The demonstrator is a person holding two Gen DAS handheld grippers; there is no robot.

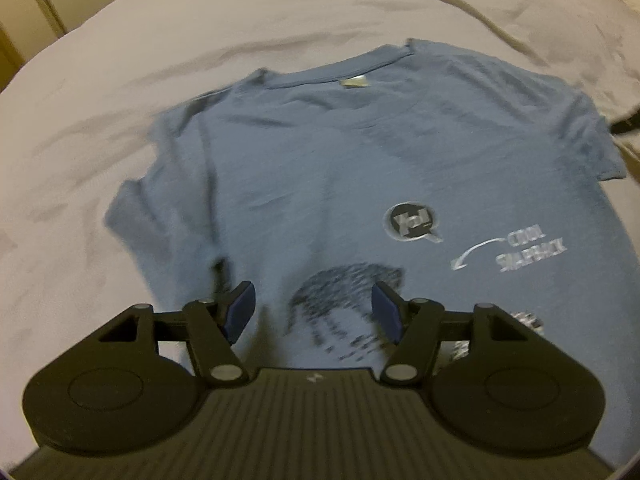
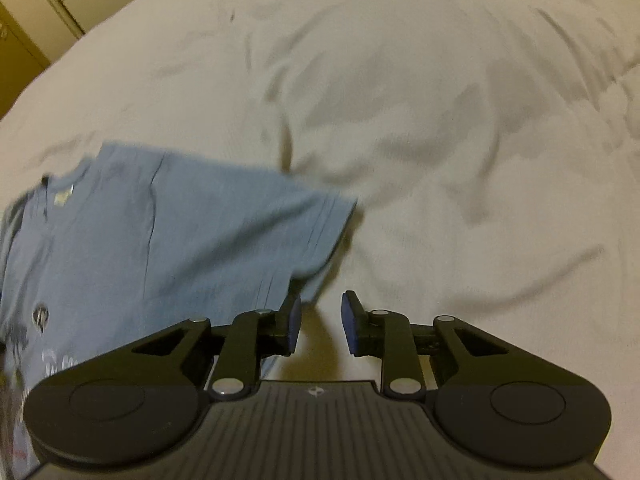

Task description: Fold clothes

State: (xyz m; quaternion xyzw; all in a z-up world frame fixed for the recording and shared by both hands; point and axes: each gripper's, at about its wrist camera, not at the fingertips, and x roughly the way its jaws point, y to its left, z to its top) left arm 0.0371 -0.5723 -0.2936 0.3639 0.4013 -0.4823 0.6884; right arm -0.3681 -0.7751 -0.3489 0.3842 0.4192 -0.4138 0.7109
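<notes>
blue t-shirt [image 1: 320, 168] spread flat on a wrinkled white sheet [image 1: 120, 80], both tongs above it.

left gripper [image 1: 313, 310] hangs over the printed chest, jaws wide apart and empty. right gripper [image 2: 320, 322] sits by the shirt's right sleeve [image 2: 280, 220], jaws partly open with nothing between them. collar and tag [image 1: 354, 81] lie at the far end.

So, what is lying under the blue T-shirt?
The blue T-shirt lies spread on a wrinkled white bedsheet, which shows all around it. Whatever is directly beneath the shirt is covered by its fabric and cannot be seen.
</notes>
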